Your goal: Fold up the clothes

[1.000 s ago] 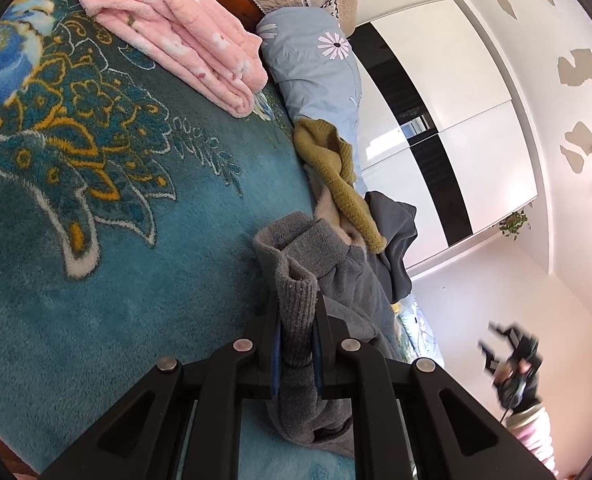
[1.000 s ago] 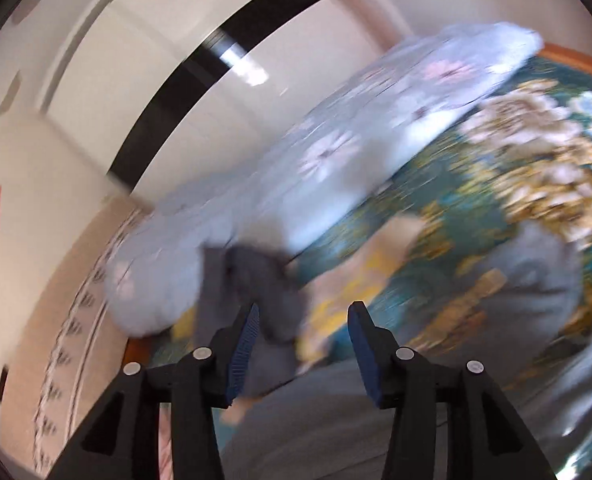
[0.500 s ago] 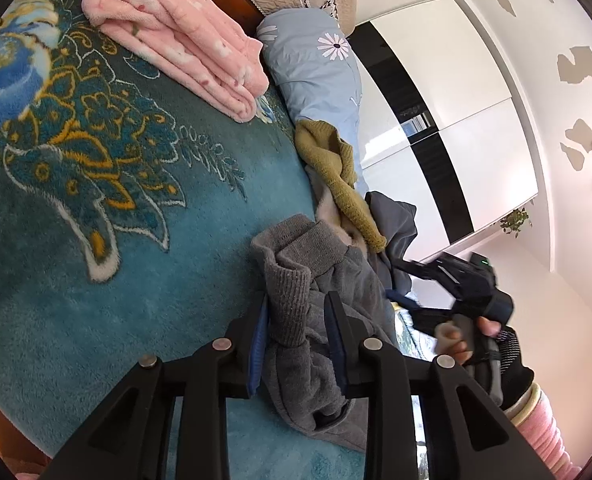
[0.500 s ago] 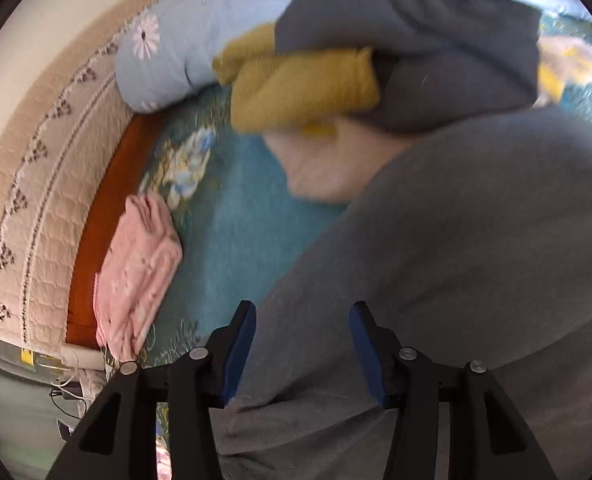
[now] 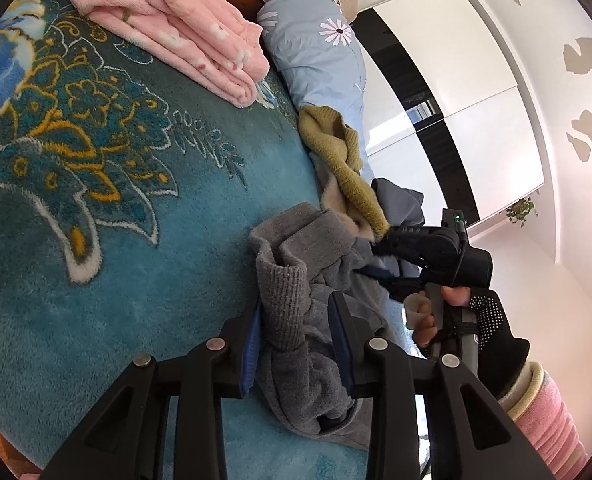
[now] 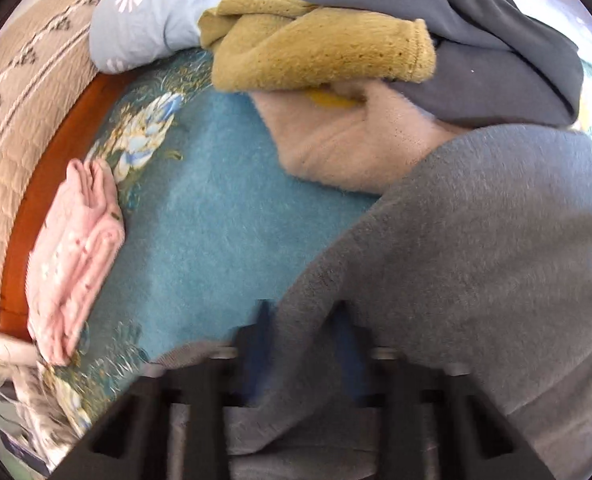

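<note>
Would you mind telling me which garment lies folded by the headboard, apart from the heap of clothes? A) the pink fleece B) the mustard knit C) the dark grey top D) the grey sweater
A: the pink fleece lies folded on the teal blanket beside the headboard, clear of the heap where the mustard knit and grey sweater are piled.

1. Bed covered by a teal blanket [image 5: 96, 280] with gold floral pattern.
2. Quilted beige headboard [image 6: 12, 120] on a brown wooden frame.
3. White wardrobe [image 5: 455, 92] with a black vertical band.
4. White wall [image 5: 567, 128]; paint peeling in patches.
5. Bright daylight.
</note>
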The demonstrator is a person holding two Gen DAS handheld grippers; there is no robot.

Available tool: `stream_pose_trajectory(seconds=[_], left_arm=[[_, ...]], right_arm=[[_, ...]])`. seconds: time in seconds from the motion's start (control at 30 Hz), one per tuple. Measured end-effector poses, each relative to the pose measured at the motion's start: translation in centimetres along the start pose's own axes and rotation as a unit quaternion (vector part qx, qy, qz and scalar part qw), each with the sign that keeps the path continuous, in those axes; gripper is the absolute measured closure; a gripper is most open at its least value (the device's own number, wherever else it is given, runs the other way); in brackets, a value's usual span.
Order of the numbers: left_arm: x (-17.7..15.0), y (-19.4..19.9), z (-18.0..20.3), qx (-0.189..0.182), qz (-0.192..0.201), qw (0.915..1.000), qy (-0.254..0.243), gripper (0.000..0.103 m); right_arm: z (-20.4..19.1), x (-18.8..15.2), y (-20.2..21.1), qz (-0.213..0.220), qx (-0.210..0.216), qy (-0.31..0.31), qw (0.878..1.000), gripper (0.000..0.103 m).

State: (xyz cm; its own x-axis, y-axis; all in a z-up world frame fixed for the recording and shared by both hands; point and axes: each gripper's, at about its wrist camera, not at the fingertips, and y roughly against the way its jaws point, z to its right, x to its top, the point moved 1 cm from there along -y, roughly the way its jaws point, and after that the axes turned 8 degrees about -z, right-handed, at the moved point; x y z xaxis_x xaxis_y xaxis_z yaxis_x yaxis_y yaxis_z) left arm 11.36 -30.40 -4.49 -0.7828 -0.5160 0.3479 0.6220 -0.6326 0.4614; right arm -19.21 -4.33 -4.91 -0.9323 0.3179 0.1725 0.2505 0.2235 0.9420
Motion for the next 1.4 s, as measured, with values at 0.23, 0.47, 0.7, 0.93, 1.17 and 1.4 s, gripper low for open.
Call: stream_pose_trajectory(seconds=[0.23,0.47,0.7,0.93,1.17,1.4], left_arm=[[-0.6,0.2,1.5,0.024,0.011,0.9985,-0.049,0.080],[-1.5,-0.2,2.8,0.051,0.006,0.9945,-0.091,0.080],[-1.9,-0.3,2.8,0.065,0.002,0.9934,-0.094,0.080],[-2.0,-0.5,2.9,0.071,-0.001,0.9926,-0.099,0.080],[-2.0,-0.7,3.0,0.072,-0.005,0.9923,-0.101,0.080],[-2.0,-0.7,2.9,0.070,-0.007,0.9927,-0.098,0.080]], right_arm=[[2.2,-2.2,5.4,0.050,0.070,0.045,0.995,0.093],[7.7,-6.5,6.7,0.038,0.089,0.022,0.995,0.093],[9.5,-9.1,4.2,0.006,0.066,0.026,0.997,0.093],[10.1,-9.1,6.0,-0.003,0.075,0.043,0.996,0.086],[7.5,-7.9,11.3,0.059,0.050,0.078,0.994,0.072],[-0.6,-4.7,8.7,0.008,0.037,0.158,0.987,0.058]])
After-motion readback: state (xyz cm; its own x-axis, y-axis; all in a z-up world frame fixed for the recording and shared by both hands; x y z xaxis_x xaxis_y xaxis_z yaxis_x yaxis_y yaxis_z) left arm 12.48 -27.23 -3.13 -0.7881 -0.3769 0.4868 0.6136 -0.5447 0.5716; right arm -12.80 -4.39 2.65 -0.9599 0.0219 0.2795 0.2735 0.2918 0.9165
